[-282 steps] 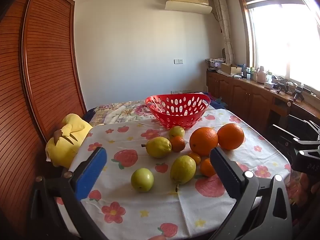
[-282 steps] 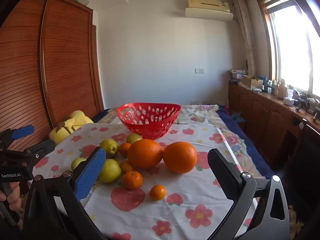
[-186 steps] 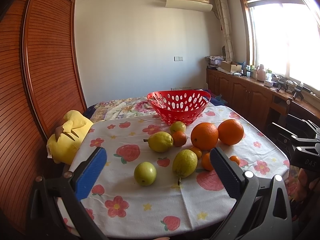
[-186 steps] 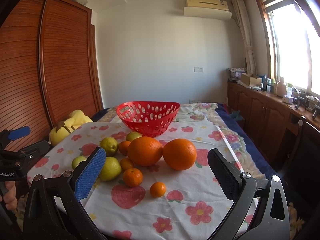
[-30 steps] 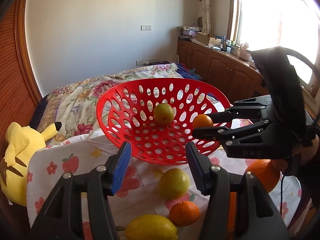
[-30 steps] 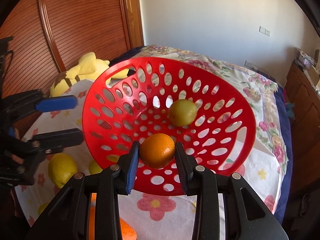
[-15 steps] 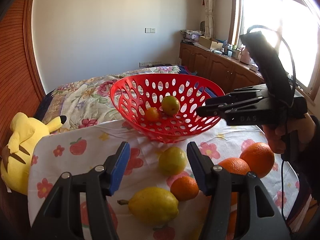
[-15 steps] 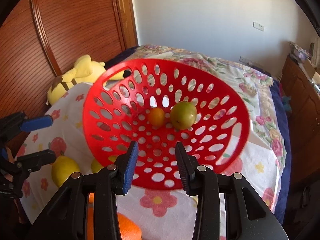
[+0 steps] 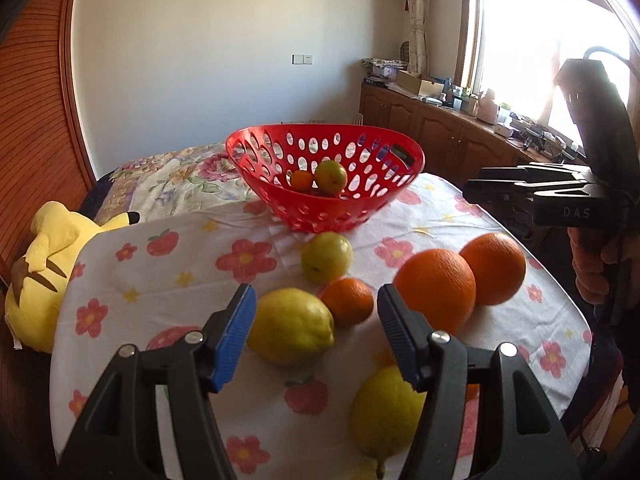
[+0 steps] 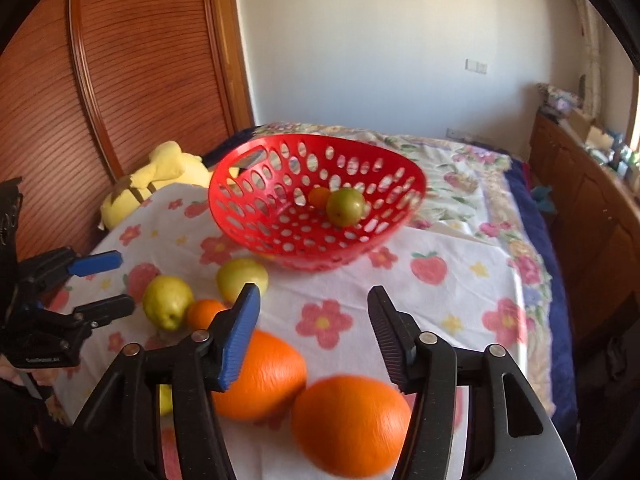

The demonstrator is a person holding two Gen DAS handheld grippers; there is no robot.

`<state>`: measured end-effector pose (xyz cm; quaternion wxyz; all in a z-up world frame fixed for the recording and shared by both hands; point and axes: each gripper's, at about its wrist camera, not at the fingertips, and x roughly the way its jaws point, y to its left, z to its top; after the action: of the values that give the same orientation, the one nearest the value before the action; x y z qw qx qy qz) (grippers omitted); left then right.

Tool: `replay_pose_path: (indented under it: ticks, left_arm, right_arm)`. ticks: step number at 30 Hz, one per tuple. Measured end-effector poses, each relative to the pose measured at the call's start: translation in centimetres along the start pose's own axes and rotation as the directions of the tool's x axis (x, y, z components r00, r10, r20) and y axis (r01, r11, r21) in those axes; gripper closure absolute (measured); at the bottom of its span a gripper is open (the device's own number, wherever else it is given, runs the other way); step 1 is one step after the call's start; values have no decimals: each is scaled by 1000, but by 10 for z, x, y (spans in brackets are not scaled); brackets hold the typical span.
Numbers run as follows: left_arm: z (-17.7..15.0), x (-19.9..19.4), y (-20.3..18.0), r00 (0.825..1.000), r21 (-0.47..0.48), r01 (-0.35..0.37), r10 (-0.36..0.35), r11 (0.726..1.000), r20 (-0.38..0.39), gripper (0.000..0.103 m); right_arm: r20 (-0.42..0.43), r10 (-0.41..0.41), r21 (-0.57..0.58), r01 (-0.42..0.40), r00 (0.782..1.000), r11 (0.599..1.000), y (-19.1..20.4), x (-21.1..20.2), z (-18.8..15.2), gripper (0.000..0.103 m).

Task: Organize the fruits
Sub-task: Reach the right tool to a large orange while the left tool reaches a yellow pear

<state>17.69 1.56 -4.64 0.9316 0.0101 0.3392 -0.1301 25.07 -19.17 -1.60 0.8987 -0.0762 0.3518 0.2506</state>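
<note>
On the flowered tablecloth (image 9: 192, 264), before the red basket (image 9: 404, 184), lies the yellow pear (image 9: 290, 326). Both left gripper (image 9: 316, 334) and right gripper (image 10: 314, 332) are opening, empty. This pear looks firm and smooth; hold its widest part.

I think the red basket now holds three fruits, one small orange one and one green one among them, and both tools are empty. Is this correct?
Not quite: the red basket holds two fruits, not three, a small orange one and a green one. The right wrist view looks into it and shows only these. The rest stands: the left tool and the right tool are empty, their jaws opening.
</note>
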Motion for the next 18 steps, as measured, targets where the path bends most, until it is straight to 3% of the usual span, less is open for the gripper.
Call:
replay_pose_path:
  ticks: [5,18]
  left_arm:
    - [-19,-10,-7,1000,-18,19,-19,1000,-2,39]
    - [-62,-6,-31,999,-7,49,-50,999,-17,39]
  right_arm:
    - [5,-29,12,29,1000,1000,3,-13,-21,31]
    - [16,-68,69,66,998,995,-1,-32,-65,27]
